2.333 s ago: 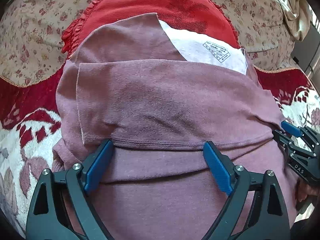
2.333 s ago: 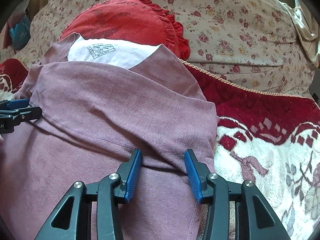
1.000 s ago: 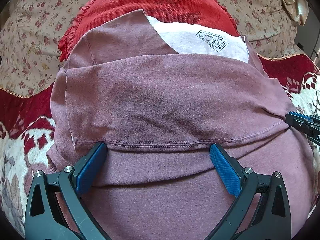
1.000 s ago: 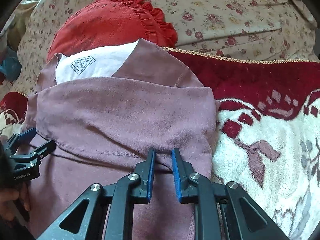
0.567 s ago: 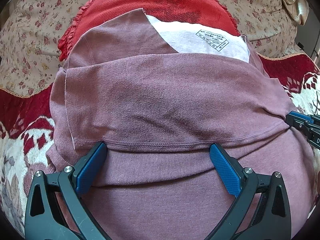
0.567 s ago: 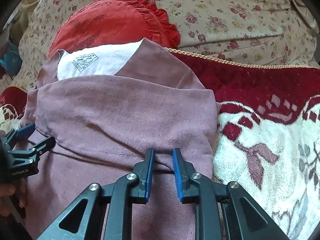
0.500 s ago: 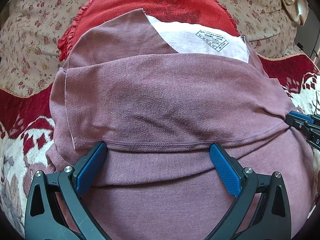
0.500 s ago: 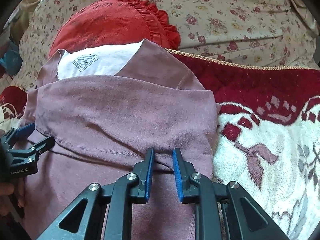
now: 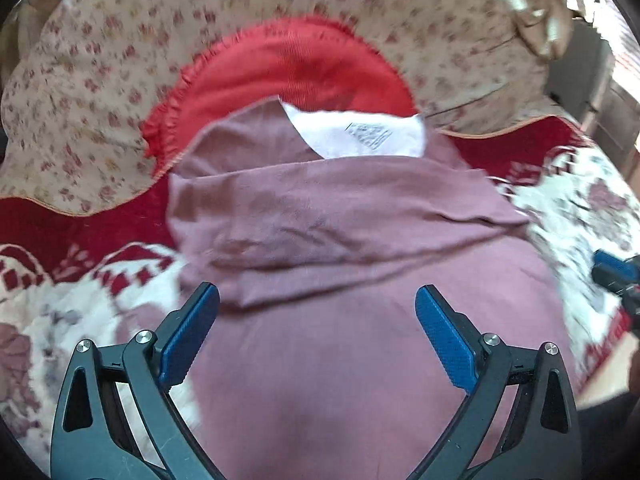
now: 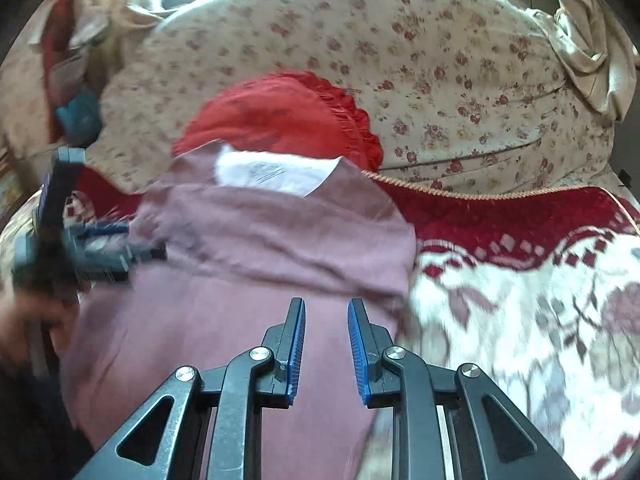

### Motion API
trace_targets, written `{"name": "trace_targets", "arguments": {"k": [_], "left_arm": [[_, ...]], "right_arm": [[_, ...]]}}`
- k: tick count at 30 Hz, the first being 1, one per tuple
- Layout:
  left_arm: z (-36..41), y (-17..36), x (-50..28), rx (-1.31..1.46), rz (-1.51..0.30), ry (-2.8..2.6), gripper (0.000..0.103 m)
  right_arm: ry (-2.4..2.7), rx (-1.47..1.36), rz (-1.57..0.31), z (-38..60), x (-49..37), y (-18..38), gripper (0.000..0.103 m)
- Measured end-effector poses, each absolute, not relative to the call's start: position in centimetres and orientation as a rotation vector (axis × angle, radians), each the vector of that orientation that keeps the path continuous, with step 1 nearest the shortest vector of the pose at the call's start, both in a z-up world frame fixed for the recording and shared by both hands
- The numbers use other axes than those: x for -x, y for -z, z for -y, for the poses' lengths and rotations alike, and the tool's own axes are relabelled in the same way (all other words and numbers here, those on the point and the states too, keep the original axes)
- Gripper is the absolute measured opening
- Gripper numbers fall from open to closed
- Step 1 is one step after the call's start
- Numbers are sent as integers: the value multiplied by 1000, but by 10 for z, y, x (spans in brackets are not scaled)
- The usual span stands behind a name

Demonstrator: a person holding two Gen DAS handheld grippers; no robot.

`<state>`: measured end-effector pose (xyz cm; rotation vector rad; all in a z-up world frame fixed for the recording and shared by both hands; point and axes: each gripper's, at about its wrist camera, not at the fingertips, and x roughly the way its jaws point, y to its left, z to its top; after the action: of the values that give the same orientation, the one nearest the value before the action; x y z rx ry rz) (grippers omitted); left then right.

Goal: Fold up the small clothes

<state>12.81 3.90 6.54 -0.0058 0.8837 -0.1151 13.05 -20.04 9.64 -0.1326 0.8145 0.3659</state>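
Note:
A mauve shirt (image 9: 340,216) lies on the sofa seat with its far part folded toward me; its white inner neck panel with a printed label (image 9: 360,136) shows at the back. It also shows in the right wrist view (image 10: 272,248). My left gripper (image 9: 316,320) is open and empty, raised over the shirt's near part. My right gripper (image 10: 326,320) is partly open and empty, over the shirt near its right edge. The left gripper shows blurred at the left of the right wrist view (image 10: 108,248). The right gripper's blue tip shows at the right edge of the left wrist view (image 9: 616,272).
A red ruffled cushion (image 9: 288,64) lies behind the shirt against the floral sofa back (image 10: 440,48). A red and white patterned blanket (image 10: 540,300) covers the seat. A beige cloth (image 10: 592,40) hangs at the back right.
Both grippers have pulled back and up from the shirt. The right gripper, nearly shut at the folded hem, has opened a little. The folded layer now lies looser and wrinkled.

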Motion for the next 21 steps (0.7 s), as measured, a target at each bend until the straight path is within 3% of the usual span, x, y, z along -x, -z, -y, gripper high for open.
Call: {"name": "trace_targets", "arguments": {"k": [6, 12, 16, 21], "left_arm": [[-97, -72, -47, 77, -969, 120, 99], [-120, -11, 55, 107, -1172, 135, 99], [-97, 20, 85, -50, -1204, 136, 99], [-90, 30, 78, 46, -1232, 178, 97]], "right_arm": [[-440, 135, -833, 216, -39, -83, 21], [-420, 55, -942, 228, 15, -57, 21], [-382, 43, -1010, 234, 25, -39, 21], [-361, 21, -1020, 241, 21, -36, 21]]}}
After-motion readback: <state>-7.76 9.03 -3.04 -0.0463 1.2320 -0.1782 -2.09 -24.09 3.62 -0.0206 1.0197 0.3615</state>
